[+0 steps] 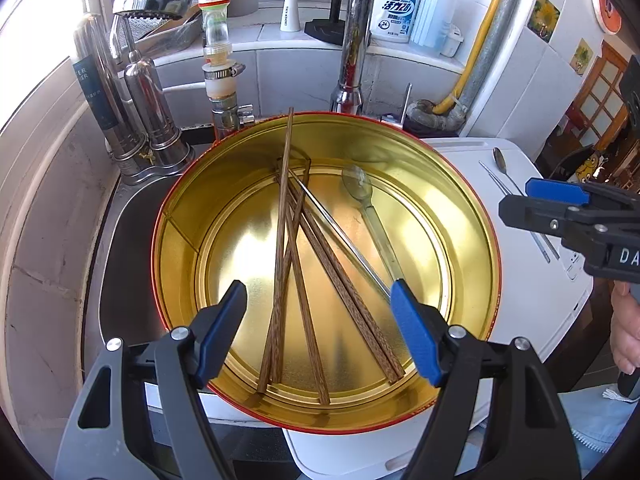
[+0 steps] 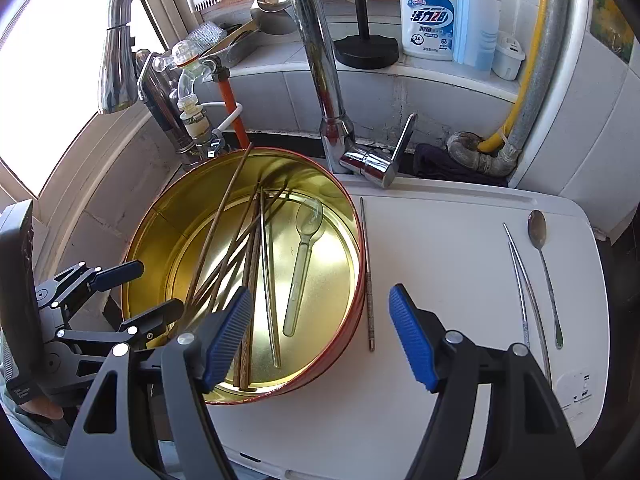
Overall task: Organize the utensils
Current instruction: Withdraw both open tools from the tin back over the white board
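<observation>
Both grippers hang over the sink area with their jaws spread wide and nothing clamped between them.

The left gripper [image 1: 318,334] points down into the round gold tin [image 1: 176,216], red on the outside, which fills the space ahead of its jaws. Between and beyond the jaws lie the wooden chopsticks [image 1: 288,240], crossed over one another on the tin's floor, one of them leaning up over the far rim. Just inside the right jaw runs a thin metal chopstick [image 1: 340,236], and beyond that jaw's tip lies a clear plastic spoon [image 1: 360,188], bowl away from the gripper. None of these touches the blue pads.

The right gripper [image 2: 320,336] hovers over the white surface [image 2: 440,240] beside the tin. Its left jaw overlaps the tin's near rim, above the ends of the wooden chopsticks; its right jaw stands over bare board. Ahead, between the jaws and just beside the tin's red wall, lies a single metal chopstick [image 2: 368,276] on the surface. Well off to the right of the right jaw lie two more metal chopsticks [image 2: 524,292] side by side, and next to them a metal spoon [image 2: 544,264], bowl pointing away.

A chrome tap [image 2: 320,80] rises behind the tin, and a white detergent bottle [image 2: 428,20] stands on the ledge.
</observation>
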The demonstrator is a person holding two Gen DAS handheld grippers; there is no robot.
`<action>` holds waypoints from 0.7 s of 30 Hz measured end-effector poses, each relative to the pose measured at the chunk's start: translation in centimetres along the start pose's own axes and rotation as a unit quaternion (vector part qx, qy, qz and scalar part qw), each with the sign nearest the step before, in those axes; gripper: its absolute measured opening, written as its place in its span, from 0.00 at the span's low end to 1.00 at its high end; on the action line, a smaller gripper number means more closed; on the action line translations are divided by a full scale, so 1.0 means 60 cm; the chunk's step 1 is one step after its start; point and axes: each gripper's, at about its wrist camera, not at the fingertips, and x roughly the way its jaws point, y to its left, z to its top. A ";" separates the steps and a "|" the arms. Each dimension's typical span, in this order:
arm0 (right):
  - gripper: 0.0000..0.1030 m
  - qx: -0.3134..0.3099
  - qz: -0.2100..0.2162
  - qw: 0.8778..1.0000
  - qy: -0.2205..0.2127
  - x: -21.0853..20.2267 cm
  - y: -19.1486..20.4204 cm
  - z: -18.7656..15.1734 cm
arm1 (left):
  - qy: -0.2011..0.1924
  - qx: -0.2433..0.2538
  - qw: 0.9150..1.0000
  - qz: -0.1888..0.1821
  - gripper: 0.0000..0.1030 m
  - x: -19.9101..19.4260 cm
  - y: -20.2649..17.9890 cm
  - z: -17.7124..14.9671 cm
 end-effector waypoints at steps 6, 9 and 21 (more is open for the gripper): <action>0.71 0.015 0.000 1.000 -0.002 -0.010 -0.036 -0.009 | 0.000 0.005 1.000 -0.006 0.71 -0.001 -0.029 0.005; 0.71 0.023 -0.003 1.000 -0.005 -0.018 -0.059 -0.016 | -0.003 0.006 1.000 -0.008 0.71 -0.002 -0.045 0.007; 0.71 0.035 0.010 0.999 -0.011 -0.056 -0.194 -0.070 | -0.019 -0.012 1.000 0.002 0.71 -0.012 -0.141 0.023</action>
